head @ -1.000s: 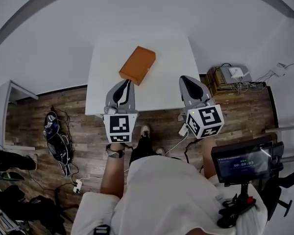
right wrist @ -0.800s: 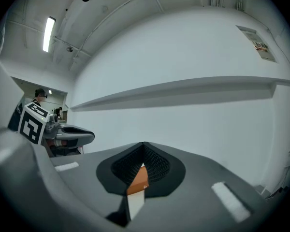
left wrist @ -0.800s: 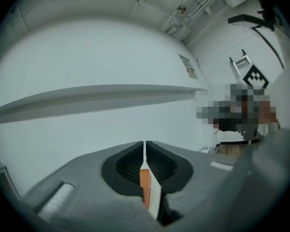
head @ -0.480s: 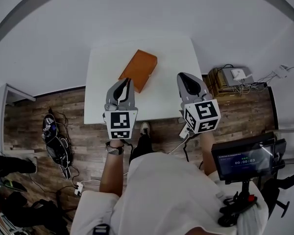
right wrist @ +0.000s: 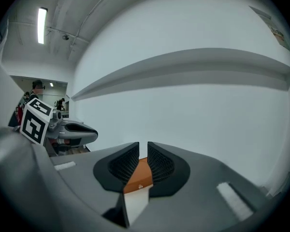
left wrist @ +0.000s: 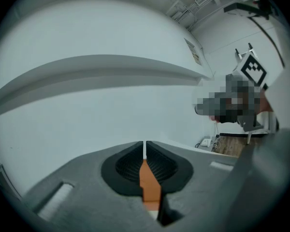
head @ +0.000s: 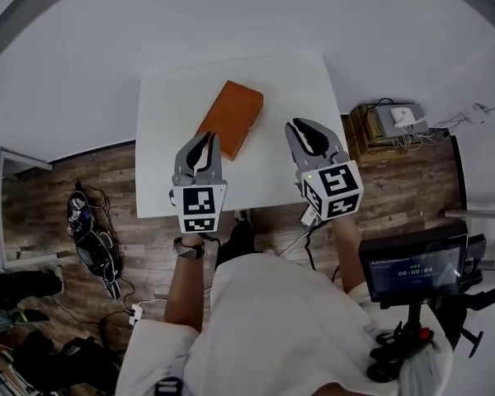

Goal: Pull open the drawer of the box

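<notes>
Left tool [head: 206, 143] and right tool [head: 304, 130] both closed, empty, moved nearer orange box [head: 231, 118] on white table [head: 161, 163].

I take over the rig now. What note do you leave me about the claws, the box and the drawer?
Left claw: shut, empty, by the box's near end.
Right claw: shut, empty, right of the box, apart from it.
Box: flat on the table, drawer looks closed.
Done: only the approach.
Left: grip the drawer and pull it open.
</notes>
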`<state>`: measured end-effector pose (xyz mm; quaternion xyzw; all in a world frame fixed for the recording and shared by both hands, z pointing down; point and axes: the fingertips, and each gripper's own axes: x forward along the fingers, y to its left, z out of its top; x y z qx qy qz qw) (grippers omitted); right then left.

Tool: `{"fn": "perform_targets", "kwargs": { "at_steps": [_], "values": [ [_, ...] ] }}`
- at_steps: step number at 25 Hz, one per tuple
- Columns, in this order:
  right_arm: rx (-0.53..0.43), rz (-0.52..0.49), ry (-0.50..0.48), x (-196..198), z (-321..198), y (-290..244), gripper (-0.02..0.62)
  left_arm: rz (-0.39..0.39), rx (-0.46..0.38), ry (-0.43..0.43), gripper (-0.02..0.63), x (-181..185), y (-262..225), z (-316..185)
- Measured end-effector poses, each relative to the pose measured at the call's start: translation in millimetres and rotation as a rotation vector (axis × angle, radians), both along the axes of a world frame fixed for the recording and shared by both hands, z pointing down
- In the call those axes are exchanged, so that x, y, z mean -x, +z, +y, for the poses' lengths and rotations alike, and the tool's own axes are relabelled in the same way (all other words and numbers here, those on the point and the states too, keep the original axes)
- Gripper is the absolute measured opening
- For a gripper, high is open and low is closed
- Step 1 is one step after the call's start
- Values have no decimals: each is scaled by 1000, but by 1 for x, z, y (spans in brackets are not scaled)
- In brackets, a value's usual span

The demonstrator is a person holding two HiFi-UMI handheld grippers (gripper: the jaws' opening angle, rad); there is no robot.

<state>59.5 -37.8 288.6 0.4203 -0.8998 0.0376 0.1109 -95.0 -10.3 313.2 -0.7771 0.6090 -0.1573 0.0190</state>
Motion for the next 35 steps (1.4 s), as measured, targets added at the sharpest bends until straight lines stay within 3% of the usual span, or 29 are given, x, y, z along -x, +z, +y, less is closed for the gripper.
{"fn": "perform_targets", "kwargs": {
  "at_steps": [8,20,35],
  "values": [
    [108,46,17,31,-78,55,64,21,95,27,57,29,43,-68],
    [246,121,37,36,-115,128,81,51,211,21,82,50,95,-95],
    [417,192,-7,62,-135,227,81,83,379,-14,83,77,183,-108]
  ]
}}
